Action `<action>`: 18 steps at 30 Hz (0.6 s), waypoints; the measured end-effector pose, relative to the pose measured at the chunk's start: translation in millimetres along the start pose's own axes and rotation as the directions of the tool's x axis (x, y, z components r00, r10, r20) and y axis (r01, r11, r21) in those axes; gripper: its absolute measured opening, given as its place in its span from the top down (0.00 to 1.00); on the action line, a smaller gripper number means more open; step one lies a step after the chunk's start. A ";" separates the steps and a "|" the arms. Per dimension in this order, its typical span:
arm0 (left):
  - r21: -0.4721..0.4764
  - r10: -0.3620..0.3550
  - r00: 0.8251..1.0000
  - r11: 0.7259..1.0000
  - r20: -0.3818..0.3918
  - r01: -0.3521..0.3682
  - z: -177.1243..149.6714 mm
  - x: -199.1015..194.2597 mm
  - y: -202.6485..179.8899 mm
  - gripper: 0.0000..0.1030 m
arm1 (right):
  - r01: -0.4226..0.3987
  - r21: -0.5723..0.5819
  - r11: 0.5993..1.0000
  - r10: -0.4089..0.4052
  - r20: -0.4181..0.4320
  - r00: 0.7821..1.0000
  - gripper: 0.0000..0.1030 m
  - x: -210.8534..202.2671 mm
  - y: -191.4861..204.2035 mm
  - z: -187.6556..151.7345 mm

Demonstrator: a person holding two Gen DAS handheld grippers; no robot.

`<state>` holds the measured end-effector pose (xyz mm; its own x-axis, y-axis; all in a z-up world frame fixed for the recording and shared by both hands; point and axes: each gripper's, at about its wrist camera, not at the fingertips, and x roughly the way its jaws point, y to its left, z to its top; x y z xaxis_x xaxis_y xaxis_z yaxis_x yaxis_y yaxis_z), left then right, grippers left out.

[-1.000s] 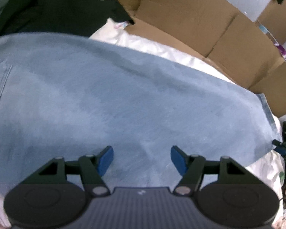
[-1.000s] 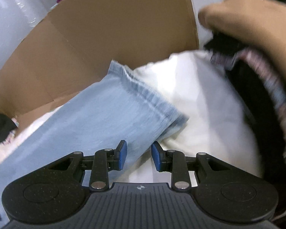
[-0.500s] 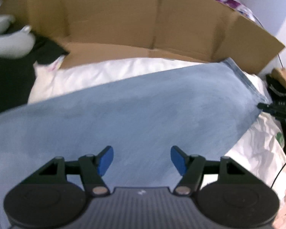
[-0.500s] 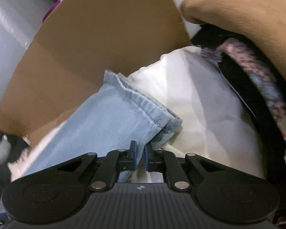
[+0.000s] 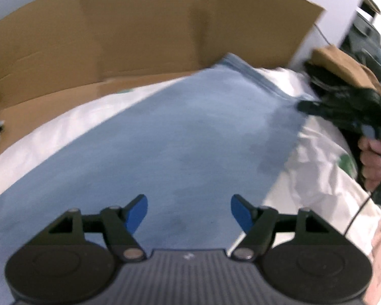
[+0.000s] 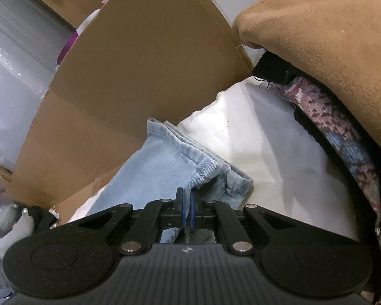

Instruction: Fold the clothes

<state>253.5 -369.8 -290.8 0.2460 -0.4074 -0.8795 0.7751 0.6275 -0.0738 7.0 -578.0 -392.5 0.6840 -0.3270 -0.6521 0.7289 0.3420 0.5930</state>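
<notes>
Your right gripper (image 6: pixel 186 209) has closed its fingers tight on the hem corner of the light blue jeans (image 6: pixel 165 167); a bunched fold of denim sits between the blue pads, just ahead of them at twelve o'clock. The jaws have just been closing, and the cloth is now pinched.

Your left gripper (image 5: pixel 189 209) hangs above the middle of the jeans (image 5: pixel 180 139) with its fingers spread wide and nothing between them; the jaws have just been opening a little further. From this view the trouser leg runs from seven o'clock up to one o'clock, where your right gripper (image 5: pixel 343 109) meets the hem.

The jeans lie on a white sheet (image 6: pixel 261 147) over what looks like a bed. A cardboard wall (image 5: pixel 139 33) stands behind, from nine to one o'clock. A tan garment (image 6: pixel 330 38) and a patterned knit (image 6: pixel 348 137) are piled at two to four o'clock in the right view, near the hem.

What could go wrong: the right grip holds only a rumpled corner, so a pull may slip it free or lift one layer alone. Your left fingers, if closed mid-leg, may pinch the sheet along with the denim. A folding sweep could also drag the hem against the cardboard or the pile.
</notes>
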 end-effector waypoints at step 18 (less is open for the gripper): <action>0.168 0.017 1.000 0.986 0.014 -0.019 -21.6 38.0 -52.6 0.26 | -0.024 0.019 1.000 0.024 -0.026 0.999 0.99 2.6 -0.6 14.5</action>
<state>209.6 -404.0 -330.5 0.2673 -0.4063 -0.8737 0.8571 0.5147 0.0229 8.7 -591.8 -387.7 0.7003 -0.2956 -0.6498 0.7130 0.3324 0.6173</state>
